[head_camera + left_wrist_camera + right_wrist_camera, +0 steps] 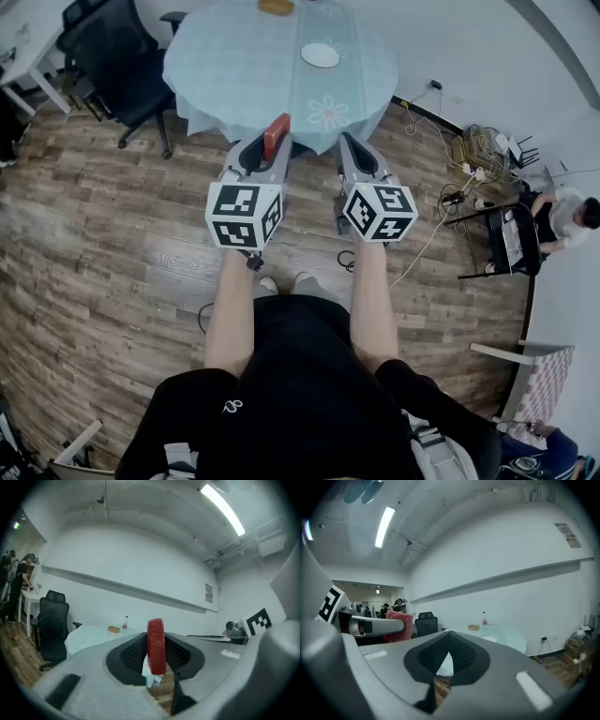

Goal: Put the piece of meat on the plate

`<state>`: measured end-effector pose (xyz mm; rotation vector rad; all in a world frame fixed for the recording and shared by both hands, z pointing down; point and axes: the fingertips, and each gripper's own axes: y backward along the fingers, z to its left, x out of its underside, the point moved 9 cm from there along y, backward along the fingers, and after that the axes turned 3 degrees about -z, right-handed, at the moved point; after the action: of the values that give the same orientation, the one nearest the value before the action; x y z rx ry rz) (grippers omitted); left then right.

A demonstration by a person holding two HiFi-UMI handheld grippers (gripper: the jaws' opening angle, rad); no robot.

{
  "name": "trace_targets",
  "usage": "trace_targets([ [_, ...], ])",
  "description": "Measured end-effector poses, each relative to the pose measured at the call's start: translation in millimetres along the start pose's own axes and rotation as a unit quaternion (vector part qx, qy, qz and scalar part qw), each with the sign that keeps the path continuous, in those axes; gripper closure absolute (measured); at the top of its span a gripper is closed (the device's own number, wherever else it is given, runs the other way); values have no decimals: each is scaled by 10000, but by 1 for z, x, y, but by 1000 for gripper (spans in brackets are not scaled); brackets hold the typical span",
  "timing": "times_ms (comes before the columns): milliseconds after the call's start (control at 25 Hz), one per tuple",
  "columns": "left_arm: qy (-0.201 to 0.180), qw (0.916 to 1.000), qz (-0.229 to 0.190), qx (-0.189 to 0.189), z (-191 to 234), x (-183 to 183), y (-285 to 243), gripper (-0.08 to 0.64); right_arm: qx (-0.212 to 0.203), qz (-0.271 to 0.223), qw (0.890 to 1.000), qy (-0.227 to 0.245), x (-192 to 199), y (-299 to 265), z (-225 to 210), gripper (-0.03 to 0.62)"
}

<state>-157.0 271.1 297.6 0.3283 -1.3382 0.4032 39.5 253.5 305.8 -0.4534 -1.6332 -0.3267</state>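
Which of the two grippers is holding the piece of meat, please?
The left gripper: the piece of meat stands upright between its jaws, while the right gripper has its jaws closed on nothing.

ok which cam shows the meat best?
Left gripper view: the meat is centred, close, edge-on, clamped in the left tongs. Head view shows only its top above the tongs. Right gripper view shows its broad side, small, at far left, partly hidden.
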Motion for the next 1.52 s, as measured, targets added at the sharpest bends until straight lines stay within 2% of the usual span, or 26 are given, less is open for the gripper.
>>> trace_targets([
  [240,74,9999,-26,73,-3,1,0,474,-279,92,9992,276,-1,0,11,584],
  [480,223,9997,-72,52,11,-1,1,474,-553,216,9968,527,-1,-12,30,583],
  [880,408,9987,-308,44,32,-17,-7,474,125,121,9979,625,-21,-13,3,583],
  [1080,410,9986,-303,98,34,-15,-19,474,55,76,9979,647,-20,-22,-9,583],
  [1280,394,9989,-64,261,50,-7,-49,474,-104,73,9987,494,-2,-54,-22,583],
  [1440,525,9980,-24,363,64,-8,-96,474,13,-33,9995,325,-4,-89,-61,583],
  [1520,698,9965,43,449,69,-2,-125,474,87,-4,9985,532,-4,-109,-82,583],
])
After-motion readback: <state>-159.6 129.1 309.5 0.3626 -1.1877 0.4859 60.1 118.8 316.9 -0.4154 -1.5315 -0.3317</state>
